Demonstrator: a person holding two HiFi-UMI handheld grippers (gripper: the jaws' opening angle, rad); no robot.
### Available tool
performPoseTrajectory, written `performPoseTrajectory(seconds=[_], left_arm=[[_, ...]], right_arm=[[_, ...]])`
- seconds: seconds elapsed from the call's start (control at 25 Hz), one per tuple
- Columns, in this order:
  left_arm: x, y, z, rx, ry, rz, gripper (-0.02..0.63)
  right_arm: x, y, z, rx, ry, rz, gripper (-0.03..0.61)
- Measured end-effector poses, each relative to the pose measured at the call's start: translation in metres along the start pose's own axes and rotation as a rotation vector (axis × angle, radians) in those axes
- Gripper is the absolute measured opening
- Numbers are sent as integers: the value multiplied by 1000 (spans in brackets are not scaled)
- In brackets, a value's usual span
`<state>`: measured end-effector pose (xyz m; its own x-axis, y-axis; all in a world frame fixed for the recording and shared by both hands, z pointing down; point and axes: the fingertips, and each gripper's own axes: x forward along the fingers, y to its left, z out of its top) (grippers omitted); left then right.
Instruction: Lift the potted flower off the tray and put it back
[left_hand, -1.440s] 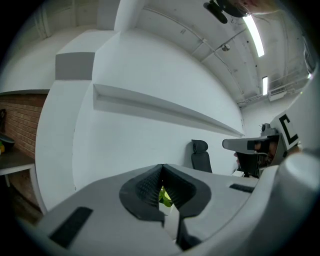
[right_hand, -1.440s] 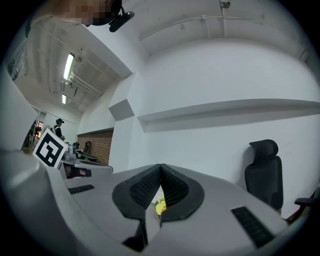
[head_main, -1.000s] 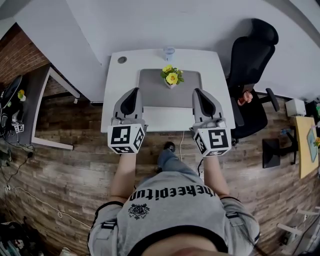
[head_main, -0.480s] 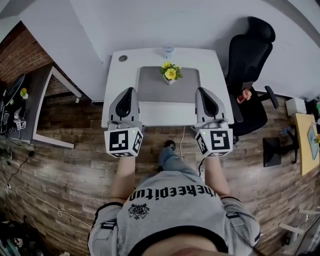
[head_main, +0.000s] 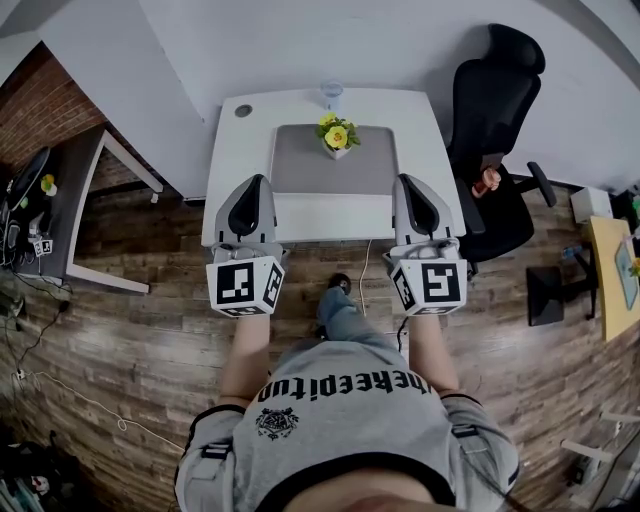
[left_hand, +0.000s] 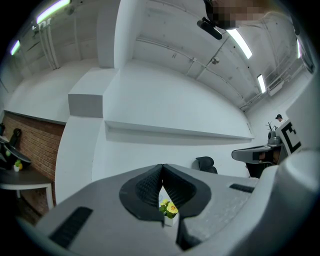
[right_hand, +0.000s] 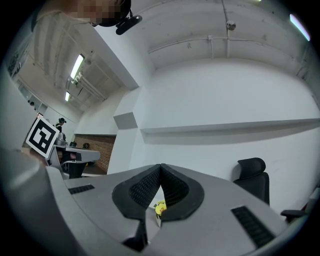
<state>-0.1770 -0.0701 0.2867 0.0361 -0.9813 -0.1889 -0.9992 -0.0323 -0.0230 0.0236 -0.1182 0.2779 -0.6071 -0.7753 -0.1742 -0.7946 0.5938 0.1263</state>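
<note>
Two closed grippers at the near edge of a white table, with a potted flower on a tray beyond them.

The potted flower (head_main: 335, 137), a small white pot holding yellow blooms and green leaves, stands upright at the far edge of a flat grey tray (head_main: 310, 175) in the middle of the table (head_main: 235, 150). A small clear cup (head_main: 331, 92) stands just beyond the tray. The left gripper (head_main: 256, 182) sits near left and the right gripper (head_main: 408, 180) near right, both well apart from the pot. Each has its jaws pressed together at the tips and grips nothing. A black office chair (head_main: 490, 110) stands to the right.

Steep overhead, two low views share flower (head_main: 336, 136)
</note>
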Motion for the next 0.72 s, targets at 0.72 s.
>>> performPoseTrajectory(seconds=[0.72], left_arm=[[-8, 4, 0, -14, 10, -12, 5]], right_arm=[[-2, 12, 5, 0, -13, 15, 2]])
